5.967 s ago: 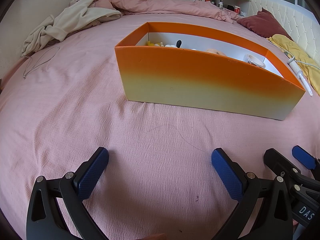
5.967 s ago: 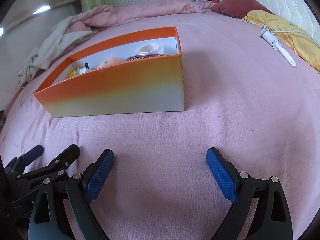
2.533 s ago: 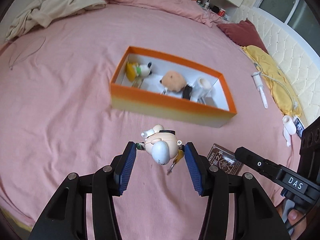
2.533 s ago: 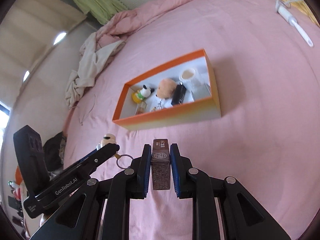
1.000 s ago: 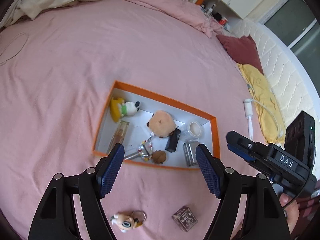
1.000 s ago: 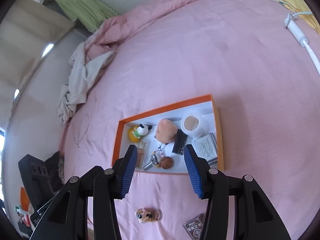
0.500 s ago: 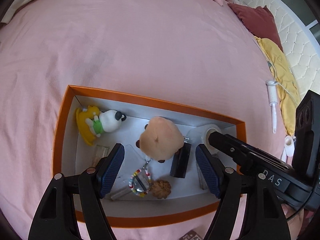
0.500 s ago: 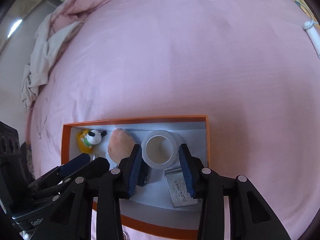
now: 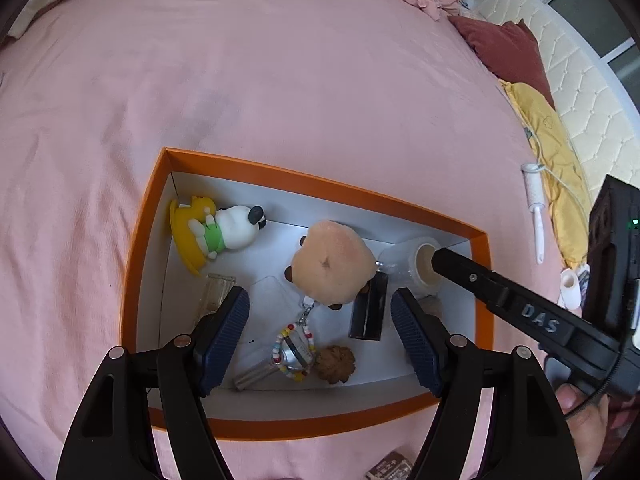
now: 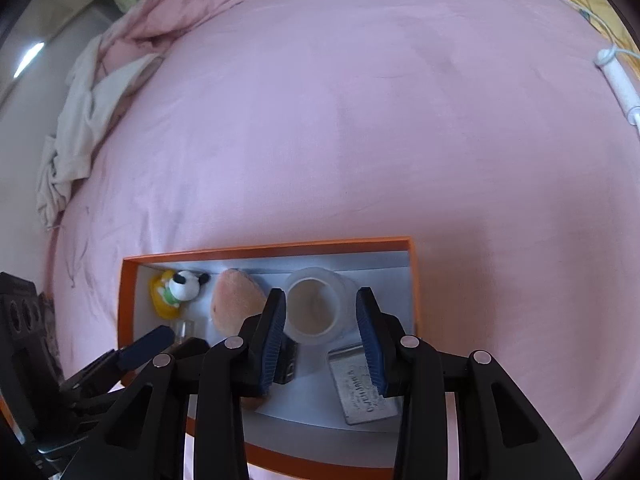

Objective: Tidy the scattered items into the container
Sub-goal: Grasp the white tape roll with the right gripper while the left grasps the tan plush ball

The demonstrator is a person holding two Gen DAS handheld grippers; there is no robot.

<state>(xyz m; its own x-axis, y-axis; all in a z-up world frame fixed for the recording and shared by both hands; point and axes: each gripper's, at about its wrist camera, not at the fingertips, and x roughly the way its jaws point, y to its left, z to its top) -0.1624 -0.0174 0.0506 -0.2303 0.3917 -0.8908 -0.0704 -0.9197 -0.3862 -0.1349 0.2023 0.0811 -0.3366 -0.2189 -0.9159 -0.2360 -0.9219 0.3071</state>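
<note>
An orange box (image 9: 140,280) with a white inside lies on the pink bed. It holds a yellow-and-white dog toy (image 9: 224,232), a peach plush (image 9: 332,268), a tape roll (image 10: 316,310), a black case (image 9: 368,312), a beaded keychain (image 9: 292,350) and a metal tin (image 10: 360,384). My left gripper (image 9: 320,336) hangs open over the keychain and plush, holding nothing. My right gripper (image 10: 322,338) points down into the box, its jaws closing with the tape roll between them; the right pad stands a little clear of the roll. A small brown box (image 9: 390,470) lies on the bed outside.
A white lint roller (image 9: 536,208) and a yellow cloth (image 9: 548,140) lie to the right by a maroon pillow (image 9: 504,48). Crumpled clothes (image 10: 80,120) sit at the far left. A person's hand (image 9: 580,420) holds the right gripper's handle.
Both grippers have sunk closer over the box, which now fills more of each view. The right jaws have narrowed around the tape roll. The left jaws kept their width.
</note>
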